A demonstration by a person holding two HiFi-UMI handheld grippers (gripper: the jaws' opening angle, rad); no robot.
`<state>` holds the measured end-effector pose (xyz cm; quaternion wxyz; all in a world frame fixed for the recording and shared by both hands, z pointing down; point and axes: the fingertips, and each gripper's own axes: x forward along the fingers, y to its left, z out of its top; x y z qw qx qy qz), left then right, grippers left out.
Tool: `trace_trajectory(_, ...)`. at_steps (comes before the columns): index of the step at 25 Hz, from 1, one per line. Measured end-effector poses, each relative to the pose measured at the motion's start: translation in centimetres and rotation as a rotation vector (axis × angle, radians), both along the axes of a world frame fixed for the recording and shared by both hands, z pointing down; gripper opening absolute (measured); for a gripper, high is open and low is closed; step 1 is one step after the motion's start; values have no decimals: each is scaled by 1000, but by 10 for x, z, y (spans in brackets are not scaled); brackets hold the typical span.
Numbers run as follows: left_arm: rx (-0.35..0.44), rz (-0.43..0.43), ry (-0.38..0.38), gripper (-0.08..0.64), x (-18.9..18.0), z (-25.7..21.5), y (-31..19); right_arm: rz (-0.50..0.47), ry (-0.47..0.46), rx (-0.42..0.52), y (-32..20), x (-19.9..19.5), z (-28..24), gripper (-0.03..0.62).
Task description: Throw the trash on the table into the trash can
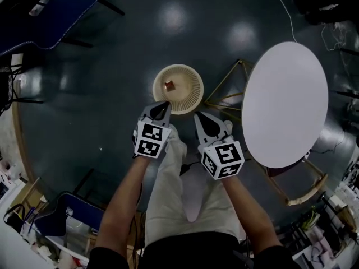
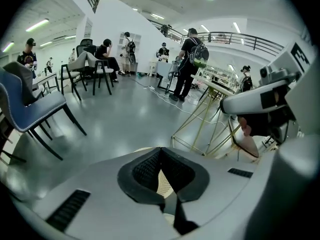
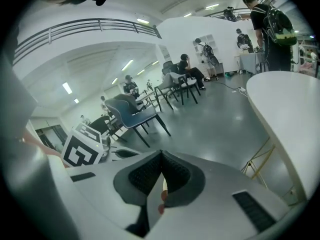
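Observation:
A cream, ribbed round trash can (image 1: 193, 97) stands on the dark floor, with a small red piece of trash (image 1: 169, 85) lying inside it. My left gripper (image 1: 164, 104) hangs over the can's near rim, jaws shut with nothing between them. In its own view the tips meet (image 2: 160, 150), and a strip of the can (image 2: 162, 181) shows through the slot behind them. Just right of the can, my right gripper (image 1: 199, 116) is also shut and empty (image 3: 161, 154). The white round table (image 1: 286, 102) to the right is bare.
Gold wire table legs (image 1: 230, 91) stand between the can and the table. Blue chairs sit at the upper left (image 1: 45, 10) and lower left (image 1: 61, 217). Several people and chairs (image 2: 95, 64) are far off across the hall.

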<state>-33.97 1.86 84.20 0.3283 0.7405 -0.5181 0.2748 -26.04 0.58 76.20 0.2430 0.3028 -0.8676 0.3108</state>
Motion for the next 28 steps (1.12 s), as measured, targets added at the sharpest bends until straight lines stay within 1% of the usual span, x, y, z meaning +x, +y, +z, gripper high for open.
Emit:
trace_trajectory(6,47,-9,11,15,5,-63,-7,-2,-12,29,-7,5,-53,17)
trace_trajectory(11,84,-16,18,15,0,-111,-12,-16,-15,51,-10,-1,-90,17)
trace_trajectory(16,124,-24,22,15,-4,-154,-14,-15,-15,93,-17,-3,-134,17)
trace_trajectory(20,154,-63,59,15,0,-201,-16,-9,-17,124,-20,2,-173,17)
trace_trajectory(23,180,-68,69,15,7,-230,-9,-9,-30,142,-15,3,-198,17)
trace_trajectory(28,218,-59,54,15,-1,-266,-6,-7,-52,188,-20,-9,-236,17)
